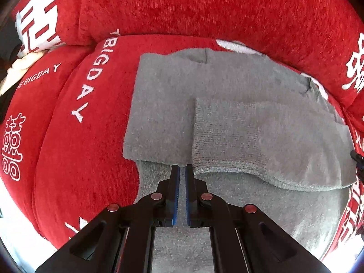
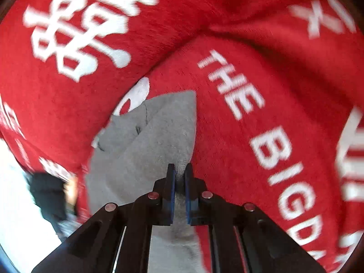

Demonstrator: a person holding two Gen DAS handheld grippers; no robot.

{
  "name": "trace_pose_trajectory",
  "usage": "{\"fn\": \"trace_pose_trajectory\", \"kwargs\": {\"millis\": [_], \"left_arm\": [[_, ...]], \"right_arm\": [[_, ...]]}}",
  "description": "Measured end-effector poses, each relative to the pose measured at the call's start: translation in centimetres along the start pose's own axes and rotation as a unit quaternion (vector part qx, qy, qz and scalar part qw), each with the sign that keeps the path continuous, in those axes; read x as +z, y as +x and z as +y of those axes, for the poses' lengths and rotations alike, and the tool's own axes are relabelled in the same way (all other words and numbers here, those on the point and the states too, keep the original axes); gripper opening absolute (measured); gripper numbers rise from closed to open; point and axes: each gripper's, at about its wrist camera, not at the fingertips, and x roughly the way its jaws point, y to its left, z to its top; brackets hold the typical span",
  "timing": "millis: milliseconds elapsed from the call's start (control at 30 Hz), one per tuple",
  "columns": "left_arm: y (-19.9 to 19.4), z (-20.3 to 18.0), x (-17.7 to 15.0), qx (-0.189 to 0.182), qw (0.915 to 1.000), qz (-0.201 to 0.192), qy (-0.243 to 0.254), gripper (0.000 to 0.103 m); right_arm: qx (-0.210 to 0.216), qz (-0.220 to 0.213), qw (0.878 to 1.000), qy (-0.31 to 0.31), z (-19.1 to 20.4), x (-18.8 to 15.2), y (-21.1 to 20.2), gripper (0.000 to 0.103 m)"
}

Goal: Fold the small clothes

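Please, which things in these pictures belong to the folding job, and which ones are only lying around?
For the job:
grey sweater
left gripper
right gripper

Only lying around:
red sofa cover
white cloth at the far left

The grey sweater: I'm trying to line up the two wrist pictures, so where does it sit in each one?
Left wrist view: the grey sweater fills the centre and right, partly folded, with the left tool over its lower part.
Right wrist view: it is a narrower grey shape at centre-left, running down under the right tool.
Shared landmark: the red cover's white "THE BIGDAY" lettering.
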Motion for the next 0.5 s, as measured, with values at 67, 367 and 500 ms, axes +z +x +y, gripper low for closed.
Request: {"fn": "trace_pose_trajectory", "kwargs": {"millis": [67,367,500], "left_arm": [[0.0,-0.2,0.0,0.000,1.0000,0.000,0.002,0.005],[-0.3,-0.5,-0.4,-0.005,1.0000,0.008,0.001,0.005],[-0.4,-1.0,-0.7,-0.014,0.9998,0.015,0.005,0.008]], "right_arm": [[-0.039,0.013,0.999,-0.025,0.3,0.1,0.9,0.009],[-0.048,0.000,0.999,-0.010,0.9,-2.9,-0.9,0.023],[-0.050,0.007,0.999,-0.012,1.7,-5.1,-1.5,0.027]]}}
